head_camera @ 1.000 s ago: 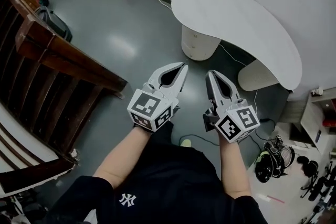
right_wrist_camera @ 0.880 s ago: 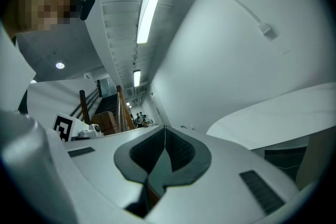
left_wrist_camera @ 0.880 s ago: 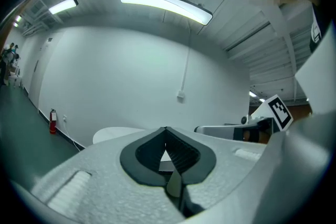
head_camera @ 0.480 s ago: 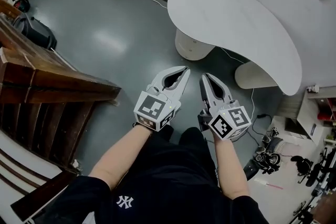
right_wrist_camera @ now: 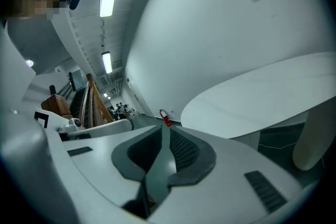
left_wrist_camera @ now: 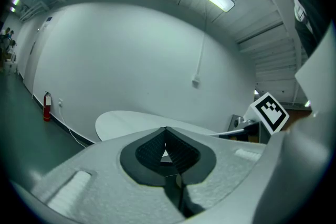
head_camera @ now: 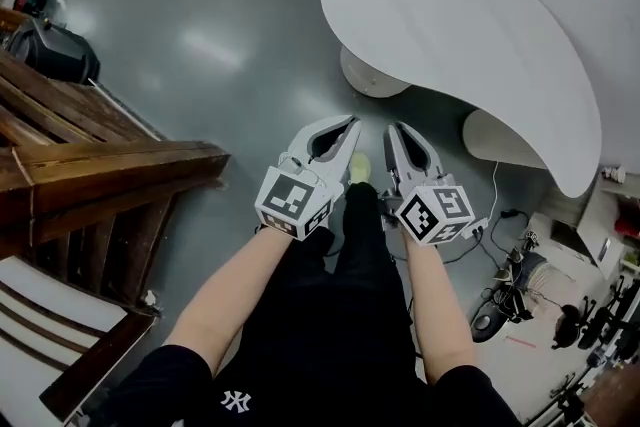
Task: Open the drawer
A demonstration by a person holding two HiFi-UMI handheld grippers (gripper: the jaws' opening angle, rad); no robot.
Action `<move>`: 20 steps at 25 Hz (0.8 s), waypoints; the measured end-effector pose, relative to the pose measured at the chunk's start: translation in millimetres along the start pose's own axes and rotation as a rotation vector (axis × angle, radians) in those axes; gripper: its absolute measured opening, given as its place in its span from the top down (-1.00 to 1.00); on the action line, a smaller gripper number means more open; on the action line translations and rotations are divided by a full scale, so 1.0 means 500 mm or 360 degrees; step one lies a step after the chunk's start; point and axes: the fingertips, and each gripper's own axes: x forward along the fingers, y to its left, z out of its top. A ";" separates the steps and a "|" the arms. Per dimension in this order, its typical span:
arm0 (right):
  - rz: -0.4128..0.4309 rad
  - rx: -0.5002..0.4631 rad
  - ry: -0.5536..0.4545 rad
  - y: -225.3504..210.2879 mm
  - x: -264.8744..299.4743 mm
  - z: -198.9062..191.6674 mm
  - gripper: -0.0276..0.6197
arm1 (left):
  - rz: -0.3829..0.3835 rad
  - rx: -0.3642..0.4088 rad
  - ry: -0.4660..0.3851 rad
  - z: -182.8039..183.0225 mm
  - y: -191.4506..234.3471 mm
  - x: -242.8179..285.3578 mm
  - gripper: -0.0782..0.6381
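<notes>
A: Drawer located?
B: Negative. No drawer front shows in any view. Best guess is the round pedestal (head_camera: 368,75) under the white curved bench (head_camera: 470,15), or the shelving (head_camera: 612,215) at the far right edge. Cannot tell which, nor how its long axis runs.
A: What do the hands carry?
B: Left hand-held gripper (head_camera: 350,123): jaw tips together, nothing held. Right hand-held gripper (head_camera: 392,127): jaws opening, narrow slit, nothing between them. They sit side by side over the grey floor (head_camera: 200,55), both aimed at the bench and well apart from it.
A: Nearer hand?
B: The pedestal lies straight ahead, about even for both. The shelving would favour the right.
A: Obstacles?
B: Wooden stair rail (head_camera: 120,160) off left, cables (head_camera: 500,245) on the floor at right. The way ahead to the pedestal looks free.
</notes>
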 end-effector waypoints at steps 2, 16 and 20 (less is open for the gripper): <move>-0.0017 0.0004 0.0038 -0.051 0.046 -0.027 0.76 | 0.0020 -0.0008 0.0029 -0.043 0.029 0.045 0.76; -0.0119 -0.0020 0.0184 -0.335 0.288 -0.262 0.70 | 0.0120 -0.0063 0.0076 -0.341 0.221 0.274 0.76; -0.0187 -0.0023 0.0131 -0.396 0.339 -0.308 0.64 | 0.0114 -0.0073 0.0057 -0.411 0.260 0.312 0.76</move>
